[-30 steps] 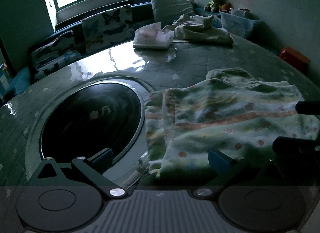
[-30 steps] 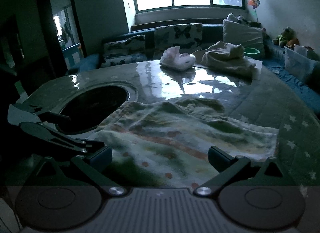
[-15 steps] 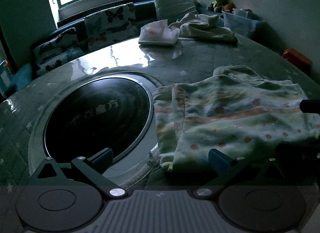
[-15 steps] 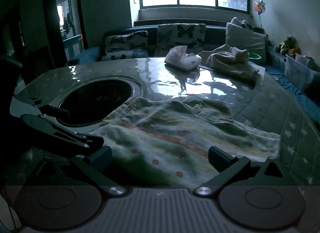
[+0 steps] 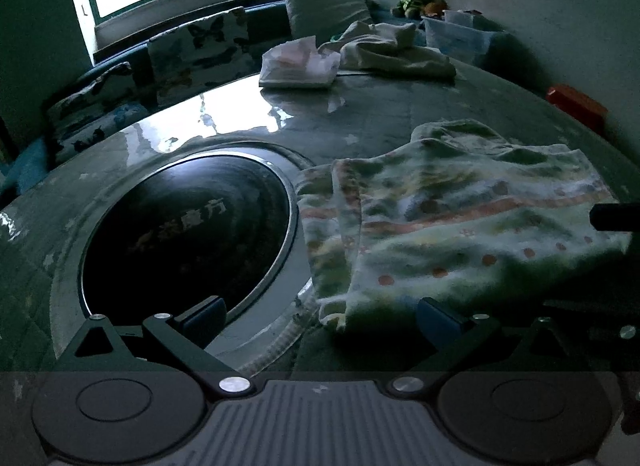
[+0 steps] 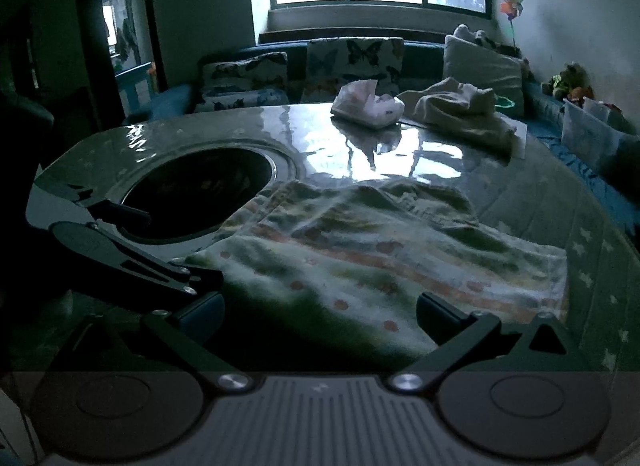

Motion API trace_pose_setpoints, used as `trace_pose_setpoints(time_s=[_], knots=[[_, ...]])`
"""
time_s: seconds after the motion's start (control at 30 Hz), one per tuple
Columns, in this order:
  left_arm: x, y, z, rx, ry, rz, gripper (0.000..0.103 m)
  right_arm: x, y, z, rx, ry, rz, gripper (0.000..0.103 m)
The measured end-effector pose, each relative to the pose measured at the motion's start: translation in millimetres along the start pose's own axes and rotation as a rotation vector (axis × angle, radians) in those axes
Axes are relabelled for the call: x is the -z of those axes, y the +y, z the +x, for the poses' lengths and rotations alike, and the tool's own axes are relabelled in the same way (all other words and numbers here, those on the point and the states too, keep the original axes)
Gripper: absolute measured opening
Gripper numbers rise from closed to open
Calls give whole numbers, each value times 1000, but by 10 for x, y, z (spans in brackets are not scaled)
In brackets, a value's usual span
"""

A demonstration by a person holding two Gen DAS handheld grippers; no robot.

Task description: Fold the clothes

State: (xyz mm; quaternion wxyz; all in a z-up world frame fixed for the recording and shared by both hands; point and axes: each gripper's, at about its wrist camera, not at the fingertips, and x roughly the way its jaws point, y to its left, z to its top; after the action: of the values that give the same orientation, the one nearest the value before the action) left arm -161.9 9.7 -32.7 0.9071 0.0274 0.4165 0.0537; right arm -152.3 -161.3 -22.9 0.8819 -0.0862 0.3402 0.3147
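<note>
Nearest, the left gripper [image 5: 318, 312] has its fingers spread wide, holding nothing, over the near left hem of the patterned garment [image 5: 452, 221]. The right gripper [image 6: 320, 312] is just as wide, low over the garment's near edge. The garment lies rumpled on the worktop [image 6: 532, 189], the dark round inset [image 5: 184, 234] at its 9 o'clock. Farther off, toward 12 o'clock, sit a tissue pack [image 6: 366, 103] and a cream cloth heap [image 6: 456, 111]

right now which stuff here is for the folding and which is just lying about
For the folding: patterned garment; left gripper and right gripper, both open.

Lying about: tissue pack; cream cloth pile; black round panel; butterfly cushions.
</note>
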Motion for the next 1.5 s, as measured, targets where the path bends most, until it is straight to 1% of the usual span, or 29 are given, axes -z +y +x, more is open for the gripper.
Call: trace_pose_setpoints(time_s=[0.3,0.5,0.9,1.5], knots=[[-27,-2,25,31,11,39,103,29,89,15,25,22,8,103],[-42,-12,25,45,14,68,103,63,109,-9,37,20,27,103],[53,-41,-24,13,12,55,103,168,38,22,27,40,39,103],[282,-236,-116,-9,33,63,103,470,-35,-45,-3,82,44,103]])
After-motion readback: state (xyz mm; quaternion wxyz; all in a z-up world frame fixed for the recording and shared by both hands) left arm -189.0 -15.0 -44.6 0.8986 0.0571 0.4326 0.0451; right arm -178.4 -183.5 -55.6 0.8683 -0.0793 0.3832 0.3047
